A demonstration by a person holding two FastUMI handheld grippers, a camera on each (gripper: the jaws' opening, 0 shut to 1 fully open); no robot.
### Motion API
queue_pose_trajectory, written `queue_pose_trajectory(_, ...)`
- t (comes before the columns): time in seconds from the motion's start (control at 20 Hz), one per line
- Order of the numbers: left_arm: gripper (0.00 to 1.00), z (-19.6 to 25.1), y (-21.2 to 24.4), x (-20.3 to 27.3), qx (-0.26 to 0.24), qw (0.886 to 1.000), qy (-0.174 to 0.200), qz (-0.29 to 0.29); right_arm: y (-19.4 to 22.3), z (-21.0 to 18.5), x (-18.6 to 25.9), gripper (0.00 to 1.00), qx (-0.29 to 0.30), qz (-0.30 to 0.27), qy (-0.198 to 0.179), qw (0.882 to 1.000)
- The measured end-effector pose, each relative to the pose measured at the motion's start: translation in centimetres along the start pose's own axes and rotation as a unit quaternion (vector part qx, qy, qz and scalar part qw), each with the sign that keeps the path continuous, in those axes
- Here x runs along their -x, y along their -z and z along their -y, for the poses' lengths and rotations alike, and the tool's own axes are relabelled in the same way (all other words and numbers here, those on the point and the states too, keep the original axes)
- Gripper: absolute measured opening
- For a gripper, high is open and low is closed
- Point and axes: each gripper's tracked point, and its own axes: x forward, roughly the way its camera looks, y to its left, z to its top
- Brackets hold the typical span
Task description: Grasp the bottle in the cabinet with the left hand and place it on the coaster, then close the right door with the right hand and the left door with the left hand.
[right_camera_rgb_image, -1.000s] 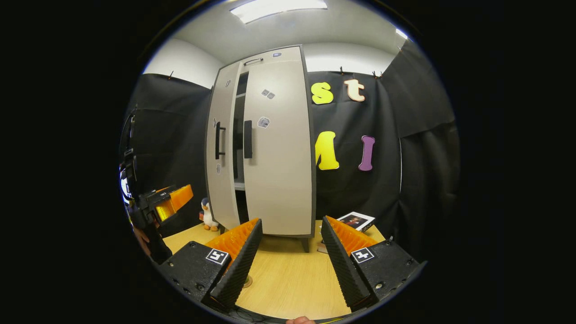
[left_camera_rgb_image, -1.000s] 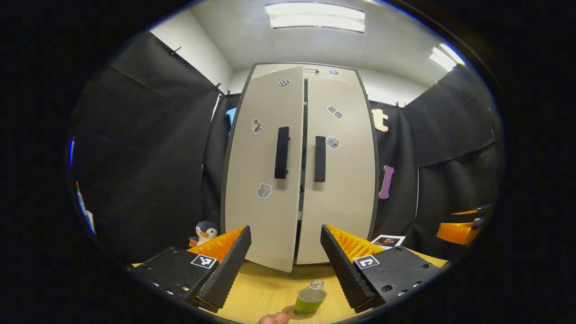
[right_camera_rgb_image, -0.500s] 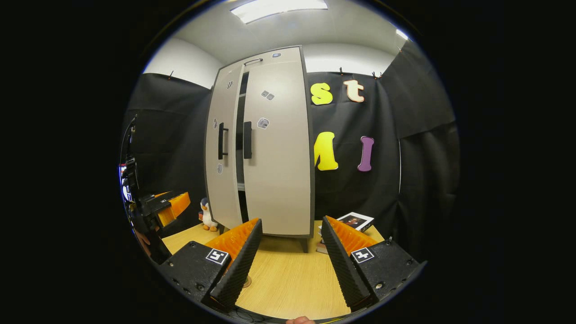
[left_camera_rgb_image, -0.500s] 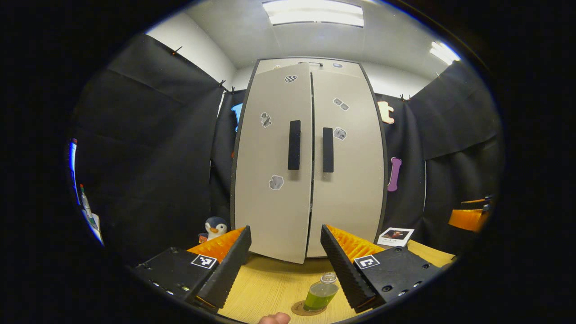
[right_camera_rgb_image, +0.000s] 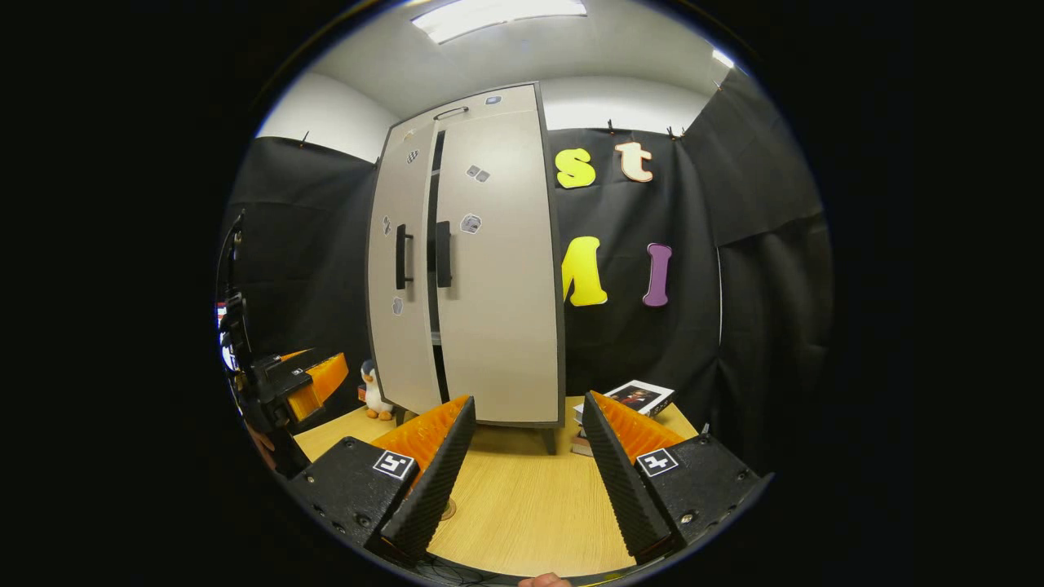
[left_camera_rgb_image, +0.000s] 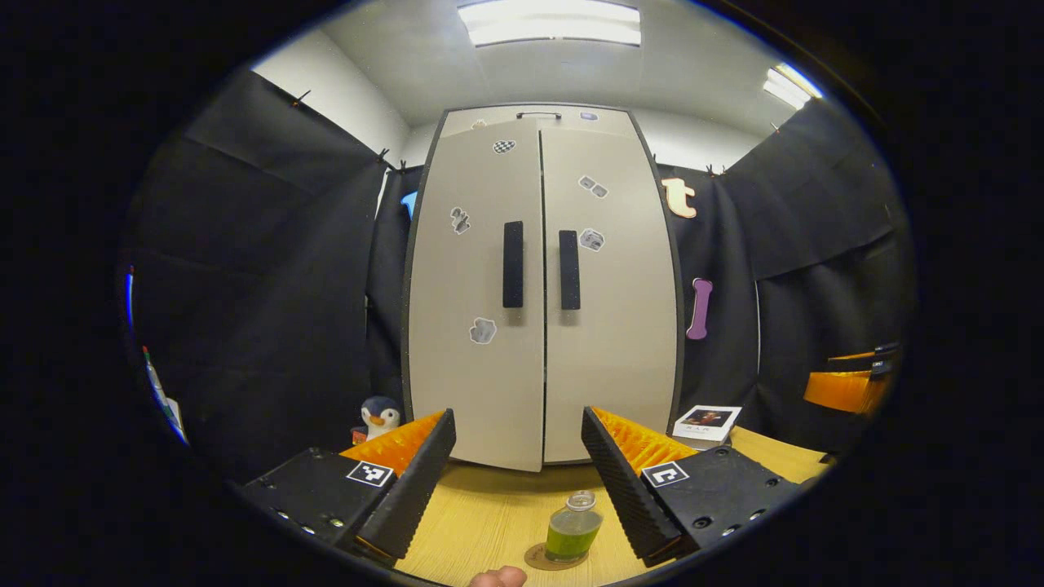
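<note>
The grey cabinet's left door [left_camera_rgb_image: 477, 293] and right door [left_camera_rgb_image: 608, 293] stand flush together in the left gripper view. From the side, in the right gripper view, a thin dark gap shows between the left door [right_camera_rgb_image: 400, 326] and the right door [right_camera_rgb_image: 497, 285]. A small bottle [left_camera_rgb_image: 573, 526] of green liquid stands upright on a round coaster [left_camera_rgb_image: 538, 561] on the table. My left gripper [left_camera_rgb_image: 516, 416] is open and holds nothing, short of the doors and above the bottle. My right gripper [right_camera_rgb_image: 528, 401] is also open and holds nothing, facing the cabinet's right side.
A penguin toy [left_camera_rgb_image: 379, 416] sits left of the cabinet foot, and a flat box [left_camera_rgb_image: 705, 420] lies to its right. The wooden table [right_camera_rgb_image: 522, 497] runs out in front of the cabinet. The left gripper [right_camera_rgb_image: 306, 383] hangs at the left edge of the right gripper view.
The left door has swung from ajar to almost flush with the right door. The right gripper and the bottle have stayed put.
</note>
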Motion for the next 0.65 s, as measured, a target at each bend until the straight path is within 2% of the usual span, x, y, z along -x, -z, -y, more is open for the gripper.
queue_pose_trajectory(0.65, 0.95, 0.08, -0.62, 0.11, 0.014, 1.0, 0.005, 0.004, 0.02, -0.12, 0.07, 0.82, -0.001, 0.0, 0.002, 1.0)
